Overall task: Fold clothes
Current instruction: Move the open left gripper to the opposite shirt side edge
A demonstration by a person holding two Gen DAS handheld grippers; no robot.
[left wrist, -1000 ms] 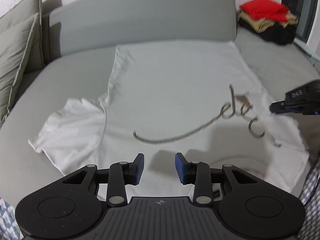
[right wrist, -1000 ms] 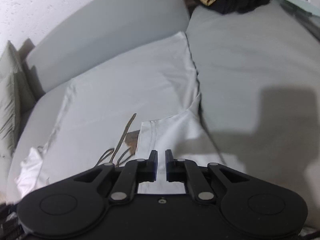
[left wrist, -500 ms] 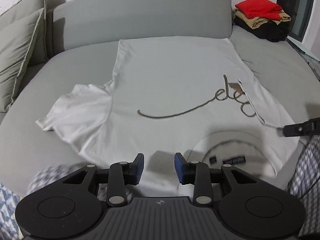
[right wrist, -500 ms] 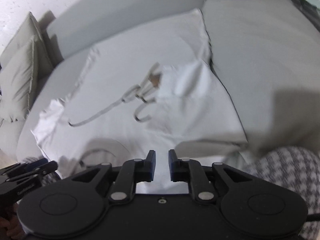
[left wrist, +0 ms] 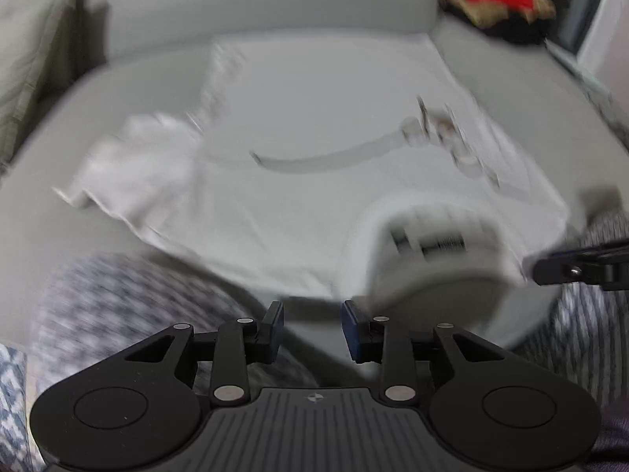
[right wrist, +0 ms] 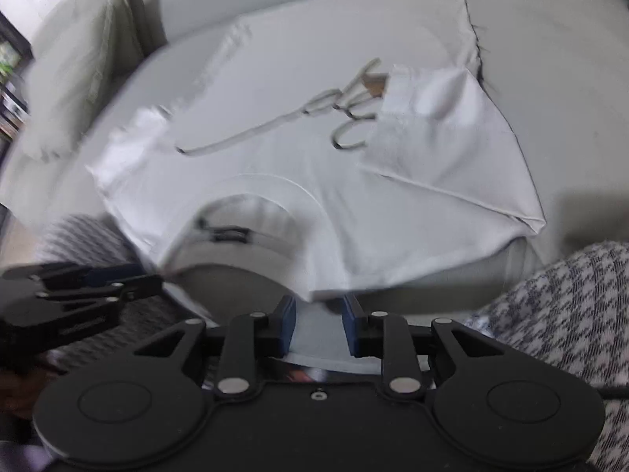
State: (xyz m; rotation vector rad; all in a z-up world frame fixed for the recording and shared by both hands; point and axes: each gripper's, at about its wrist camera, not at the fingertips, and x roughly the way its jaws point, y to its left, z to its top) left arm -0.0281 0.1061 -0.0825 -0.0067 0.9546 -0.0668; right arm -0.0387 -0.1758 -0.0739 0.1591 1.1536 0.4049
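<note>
We are working on a white T-shirt [right wrist: 298, 145] that is lying face up across the grey sofa seat [right wrist: 550, 59], collar towards us at the front edge and hem towards the backrest. One fold is looking done: the sleeve on the right-hand side is lying turned in over the chest, partly covering the looping script print [right wrist: 275, 126]. The other sleeve [left wrist: 129, 165] is still spreading out flat on the far side, so we are judging that this side fold and the lengthwise folds are all remaining. A stack of red, tan and black clothes [left wrist: 499, 0] is sitting at the far corner of the sofa; whether those are finished pieces we are not able to say.

Our left gripper [left wrist: 312, 330] is hovering over the seat edge near the collar, fingers moderately apart and nothing between them. Our right gripper [right wrist: 318, 326] is opening its jaws; a pale surface is showing in the gap, but the pads are not pressing on it, and we are not sure it is the shirt's cloth at all.

The left wrist view is smearing badly, so the collar labels and the print are hardly readable there. Our patterned trouser legs [right wrist: 558, 314] are blocking the lower corners, and the shirt's near edge is dropping out of sight behind the right gripper
</note>
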